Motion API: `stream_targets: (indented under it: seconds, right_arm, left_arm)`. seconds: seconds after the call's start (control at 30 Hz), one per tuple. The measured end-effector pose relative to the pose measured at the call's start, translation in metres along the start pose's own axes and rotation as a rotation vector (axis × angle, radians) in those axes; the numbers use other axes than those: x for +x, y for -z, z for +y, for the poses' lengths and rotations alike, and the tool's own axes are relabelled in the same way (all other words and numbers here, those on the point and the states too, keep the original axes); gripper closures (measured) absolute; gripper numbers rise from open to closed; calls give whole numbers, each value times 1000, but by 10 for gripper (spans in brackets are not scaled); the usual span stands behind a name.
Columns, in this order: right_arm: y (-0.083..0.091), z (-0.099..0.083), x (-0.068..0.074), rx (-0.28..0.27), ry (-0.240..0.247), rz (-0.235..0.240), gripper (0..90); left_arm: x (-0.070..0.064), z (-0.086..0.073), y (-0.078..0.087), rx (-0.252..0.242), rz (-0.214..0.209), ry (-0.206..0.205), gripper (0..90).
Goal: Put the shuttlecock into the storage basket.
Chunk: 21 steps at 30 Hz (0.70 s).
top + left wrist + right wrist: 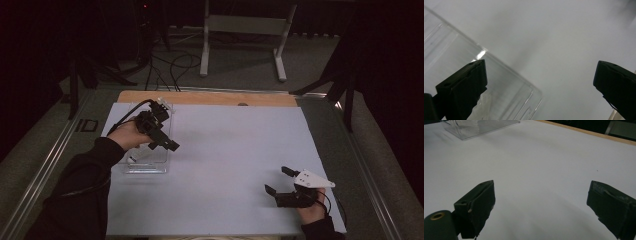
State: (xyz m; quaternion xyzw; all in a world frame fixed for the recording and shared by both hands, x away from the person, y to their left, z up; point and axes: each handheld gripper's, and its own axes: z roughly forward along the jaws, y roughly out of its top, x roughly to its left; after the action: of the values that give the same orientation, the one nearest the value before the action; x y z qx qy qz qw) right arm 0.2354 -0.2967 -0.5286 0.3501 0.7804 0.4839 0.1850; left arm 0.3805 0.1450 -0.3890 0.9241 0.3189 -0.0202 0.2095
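In the left half of the high view, the left gripper (pixel 167 142) is hovering over the clear, shallow rectangular plastic tray (pixel 131 167), its jaws standing wide apart and holding nothing; in the left gripper view the tray's rounded corner (pixel 534 96) is lying at the lower left of the frame, under the left-hand jaw. The right gripper (pixel 278 180) is waiting at the lower right of the high view, well apart from the tray, its jaws likewise spread and empty over the bare white tabletop (pixel 235 145). Judging from this, the work is at an early stage; the tray is sitting ungrasped, so closing on it is probably what remains.
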Motion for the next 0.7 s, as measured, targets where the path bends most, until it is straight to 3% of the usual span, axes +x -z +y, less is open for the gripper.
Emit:
stream_targets:
  seconds: [0.1,0.7]
  right_arm:
    - [0,0,0,-1,0,2,83]
    - [1,1,0,0,3,1,83]
  left_arm:
    - [-7,6,-4,-9,0,-20,0]
    - [-45,19,-30,-113,-108,-165,0]
